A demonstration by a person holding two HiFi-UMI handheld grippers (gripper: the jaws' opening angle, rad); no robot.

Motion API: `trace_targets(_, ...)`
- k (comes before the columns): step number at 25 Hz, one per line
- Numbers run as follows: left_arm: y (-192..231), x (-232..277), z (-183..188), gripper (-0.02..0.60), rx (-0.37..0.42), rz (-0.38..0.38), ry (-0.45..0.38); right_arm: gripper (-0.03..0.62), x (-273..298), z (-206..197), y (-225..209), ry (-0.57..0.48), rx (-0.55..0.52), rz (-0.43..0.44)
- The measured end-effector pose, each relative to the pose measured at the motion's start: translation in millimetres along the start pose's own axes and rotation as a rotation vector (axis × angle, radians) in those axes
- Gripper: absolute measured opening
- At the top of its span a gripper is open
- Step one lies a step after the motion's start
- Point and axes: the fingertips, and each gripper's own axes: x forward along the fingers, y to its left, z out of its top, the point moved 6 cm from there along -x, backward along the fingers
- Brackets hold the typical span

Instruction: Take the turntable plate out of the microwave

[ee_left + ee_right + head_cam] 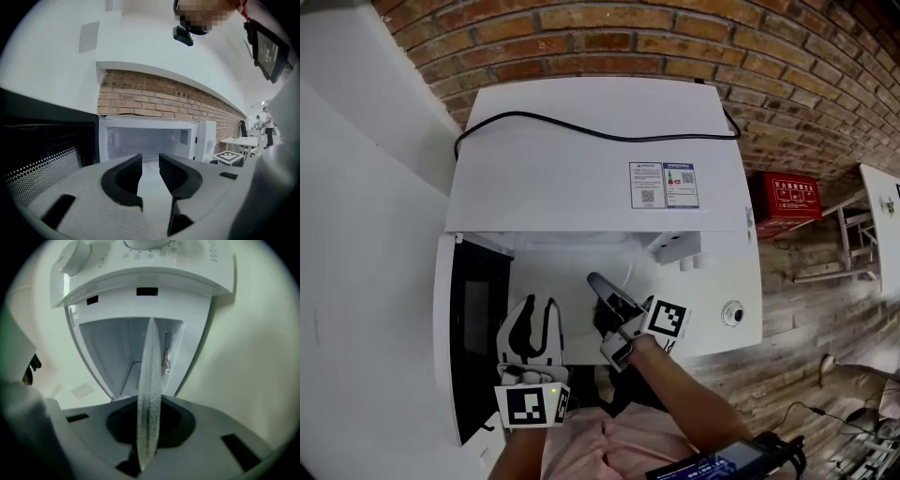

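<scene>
Your right gripper (148,430) is clamping the clear round glass turntable plate (149,376) at its rim. Expect it to be stiff, slick, likely heavy, breakable. Your left gripper (150,166) is hanging open, empty.

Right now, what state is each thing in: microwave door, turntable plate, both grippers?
microwave door: swung fully open at the left of the cavity.
turntable plate: clamped by its edge, seen edge-on in front of the cavity.
right gripper: shut on the turntable plate.
left gripper: open, nothing between its jaws.
</scene>
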Motion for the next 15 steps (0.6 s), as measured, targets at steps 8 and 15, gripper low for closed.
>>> trace_targets(8,-11.8,-38.4,0.1,0.118,-0.003,0.093,-0.010,0.029,-48.1,-23.8,3.3,0.057,0.004,0.013)
trace_targets(15,-12.8,-53.3,-5.7,0.119,0.015,0.074,0.003,0.029,-92.5,-49.1,-4.1,0.031,0.045,-0.030)
